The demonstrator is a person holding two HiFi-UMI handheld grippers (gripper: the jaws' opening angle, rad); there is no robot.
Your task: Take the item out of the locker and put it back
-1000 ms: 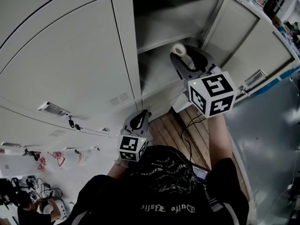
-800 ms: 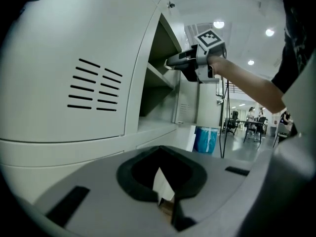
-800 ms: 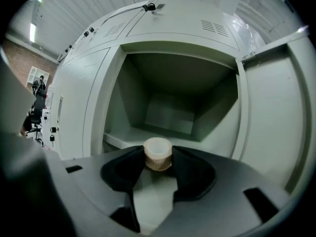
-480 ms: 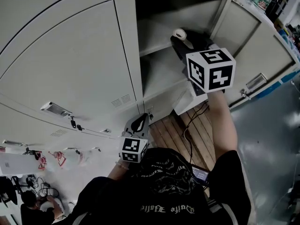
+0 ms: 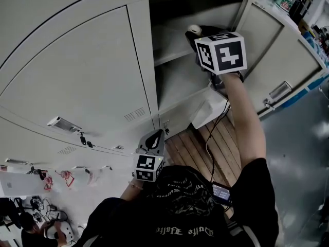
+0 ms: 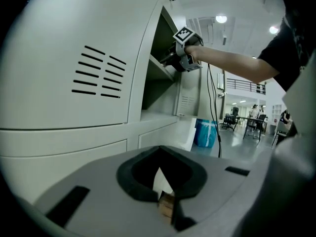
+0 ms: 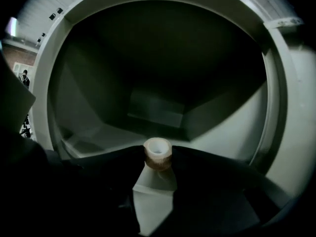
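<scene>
Right tool [image 7: 158, 164] clamps a tape roll [image 7: 158, 151] inside the open locker [image 7: 227, 127] — left tool [image 6: 161, 154] closed, empty.

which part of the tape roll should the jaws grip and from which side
Its round outer wall, one jaw on each opposite side, coming in from the open front of the locker. The tape roll stands with its hole facing up, so the curved sides are free to pinch. The right gripper holds it just that way.

Right gripper [image 7: 158, 158]: from head view its cube [image 5: 221, 52] hides the jaws and most of the roll [image 5: 194, 29]. Ahead of the jaws, locker [image 7: 158, 58] rear too dark to read. Left gripper [image 6: 159, 179]: brown bit [image 6: 166, 207] at tips unidentified.
</scene>
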